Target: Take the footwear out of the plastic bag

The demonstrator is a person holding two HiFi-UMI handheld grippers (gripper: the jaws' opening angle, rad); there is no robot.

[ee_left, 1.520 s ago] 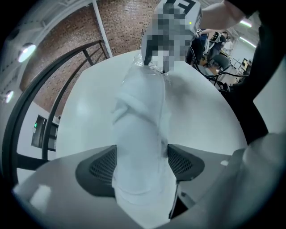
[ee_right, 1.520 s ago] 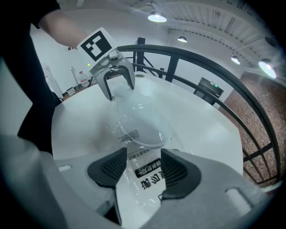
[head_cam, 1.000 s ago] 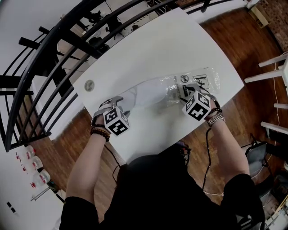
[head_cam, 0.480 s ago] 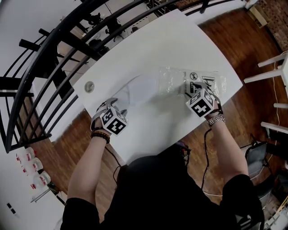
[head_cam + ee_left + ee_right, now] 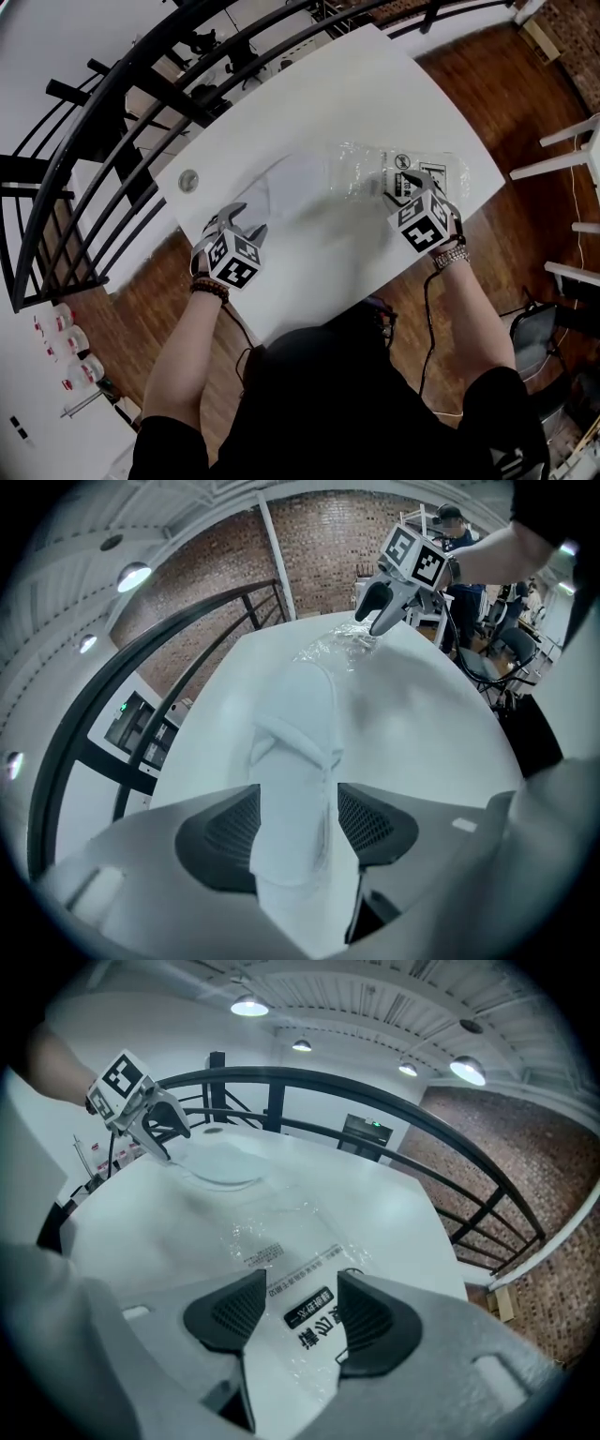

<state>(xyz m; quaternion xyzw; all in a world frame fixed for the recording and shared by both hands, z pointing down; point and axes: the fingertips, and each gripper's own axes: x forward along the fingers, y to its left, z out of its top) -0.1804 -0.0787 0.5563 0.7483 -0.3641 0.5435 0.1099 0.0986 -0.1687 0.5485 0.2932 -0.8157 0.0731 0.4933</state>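
My left hand-held gripper (image 5: 298, 832) has just been closing its jaws onto the white slipper (image 5: 300, 733), whose far end is lying at the plastic bag's (image 5: 427, 173) mouth on the tabletop (image 5: 328, 253). The right hand-held gripper (image 5: 302, 1312) is straddling the bag's print with jaws apart, so I'm worrying the bag's gonna drag along.

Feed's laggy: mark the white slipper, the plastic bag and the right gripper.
white slipper (image 5: 300, 746): left gripper view, its strap.
plastic bag (image 5: 259, 1252): right gripper view, printed panel.
right gripper (image 5: 302, 1279): right gripper view, midway between fingertips.
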